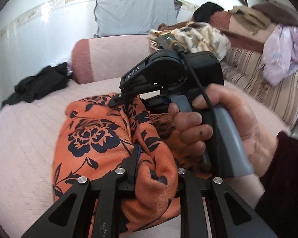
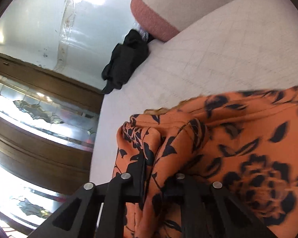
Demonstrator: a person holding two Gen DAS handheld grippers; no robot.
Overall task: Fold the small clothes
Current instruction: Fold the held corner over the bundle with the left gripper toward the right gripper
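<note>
**One word to read, on the right gripper**

The only lettering that can be read is "DAS", in pale capitals on the black housing of the right gripper [image 1: 117, 101], seen from the left wrist camera, on the sloping arm above its fingers. Nothing else in either view carries readable text, labels or numbers

Bare bedspread [image 1: 25, 138] left; black garment [image 1: 37, 86] beyond.
</note>
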